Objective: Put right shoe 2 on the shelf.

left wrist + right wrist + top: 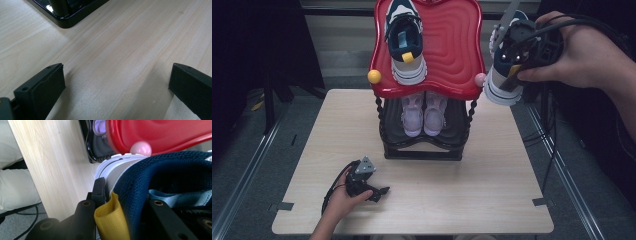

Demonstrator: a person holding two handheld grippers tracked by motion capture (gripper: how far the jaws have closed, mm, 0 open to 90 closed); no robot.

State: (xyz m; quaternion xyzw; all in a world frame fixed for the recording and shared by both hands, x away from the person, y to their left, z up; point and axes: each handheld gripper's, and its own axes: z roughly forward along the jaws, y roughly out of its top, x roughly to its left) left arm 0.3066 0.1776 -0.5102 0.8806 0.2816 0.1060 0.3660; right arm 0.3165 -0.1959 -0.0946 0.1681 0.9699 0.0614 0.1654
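Jaws of right gripper (512,62) clamped on navy sneaker (504,75) heel, raised beside red rack top (452,45). Left gripper (374,190) rests on desk (462,190), jaws parted, empty. No legible writing.

A two-tier shoe rack with a red wavy top tray (452,45) stands on the back half of the pale wooden table (492,190). On the tray's left half lies a navy-and-white sneaker (405,42); under the tray sits a pair of small lilac shoes (424,114).
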